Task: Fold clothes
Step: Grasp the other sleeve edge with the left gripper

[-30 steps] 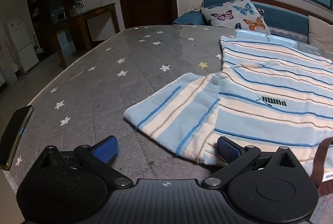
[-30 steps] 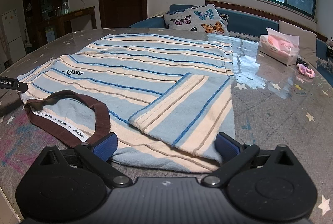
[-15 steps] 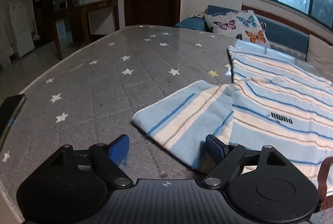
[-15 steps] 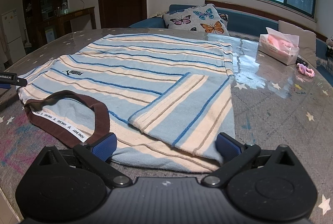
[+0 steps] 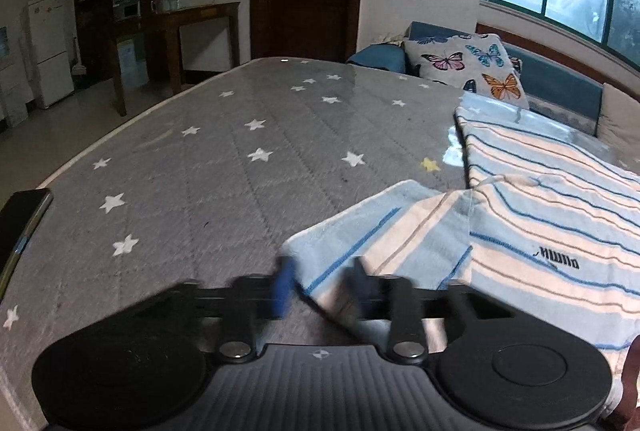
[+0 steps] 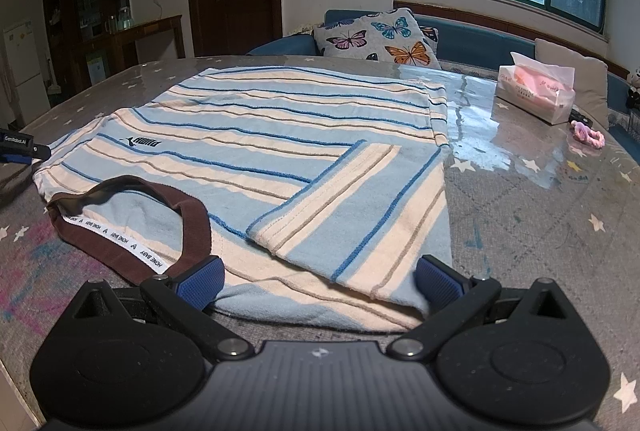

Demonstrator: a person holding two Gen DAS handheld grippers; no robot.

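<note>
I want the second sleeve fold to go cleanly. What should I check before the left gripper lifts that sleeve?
1. Sleeve cuff between the left gripper pads: ok, jaws closing on its corner.
2. Grip firm: cannot tell, pads blurred.
3. Other sleeve already folded onto the shirt: ok.
4. Right gripper open, clear of fabric: not ok, shirt edge lies between its fingers.
5. Phone away from the sleeve: ok.
</note>
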